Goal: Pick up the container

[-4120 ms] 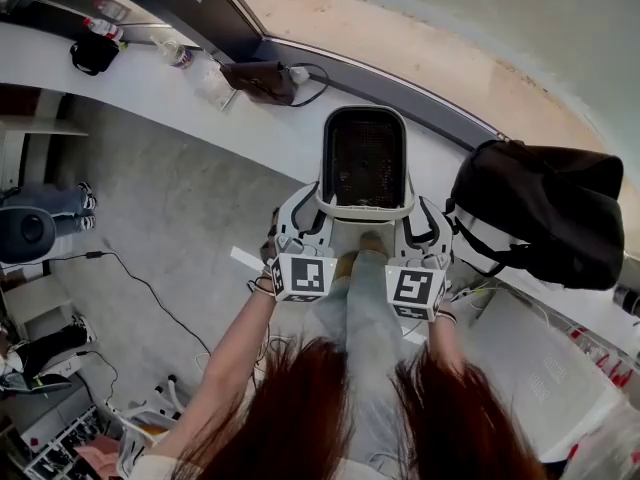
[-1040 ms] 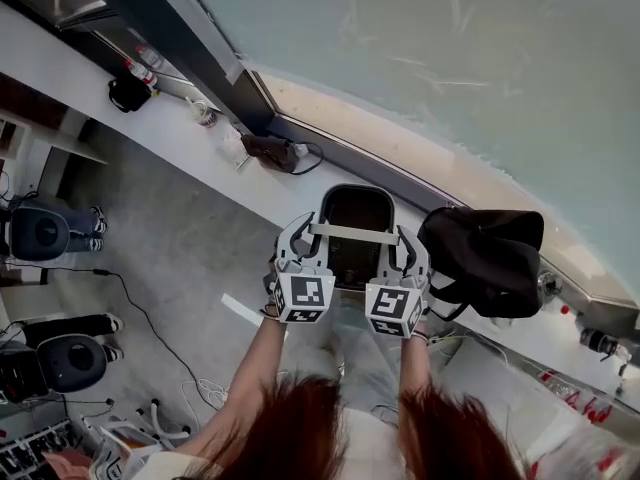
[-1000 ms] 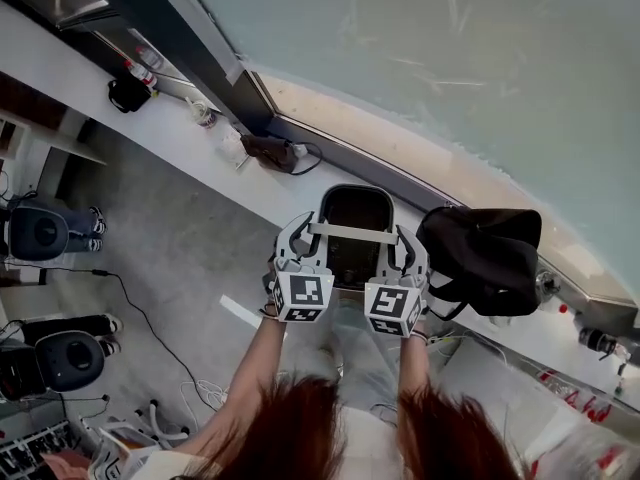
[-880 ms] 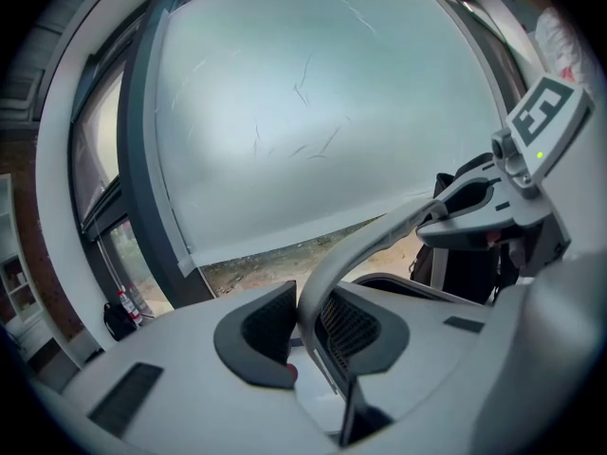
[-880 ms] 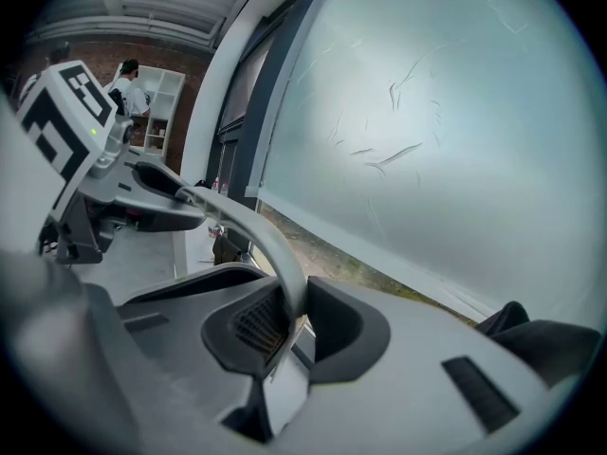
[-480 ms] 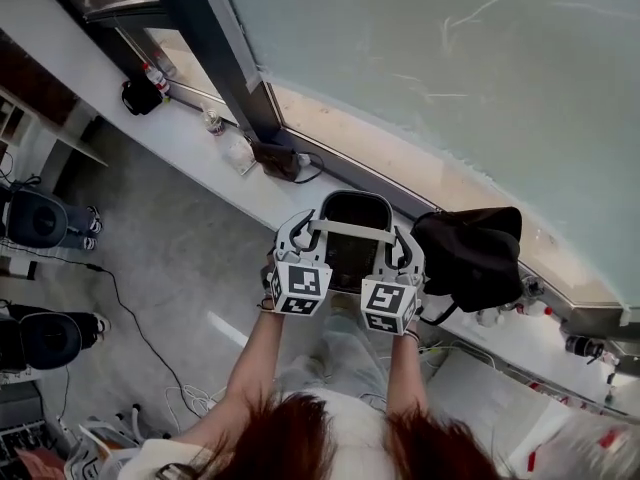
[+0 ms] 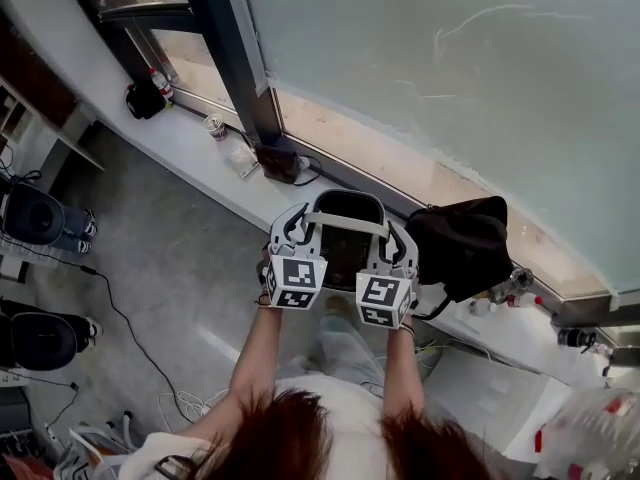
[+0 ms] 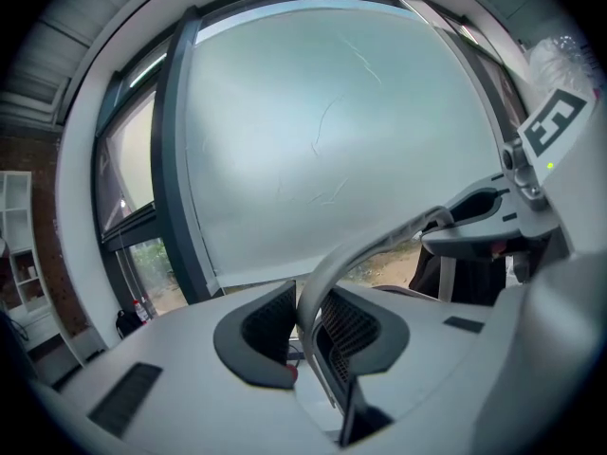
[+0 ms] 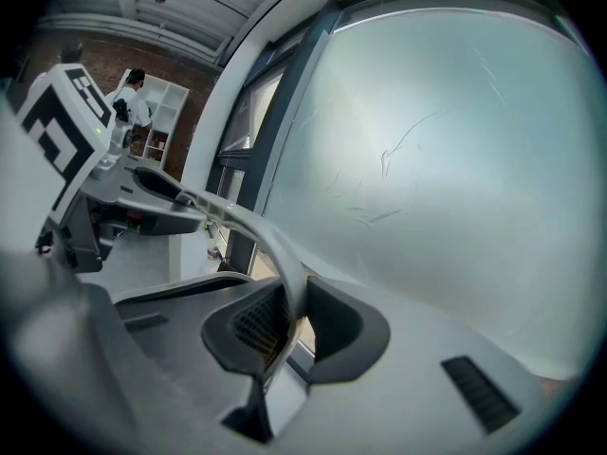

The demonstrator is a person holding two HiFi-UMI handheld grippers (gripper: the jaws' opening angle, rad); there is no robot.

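1. Container hangs in the air before the window, near the bag
2. Your left hand-held gripper is clamped on its grey rim
3. Your right hand-held gripper is clamped on the rim's other side

White left tongs and right tongs bear black-marker cubes.
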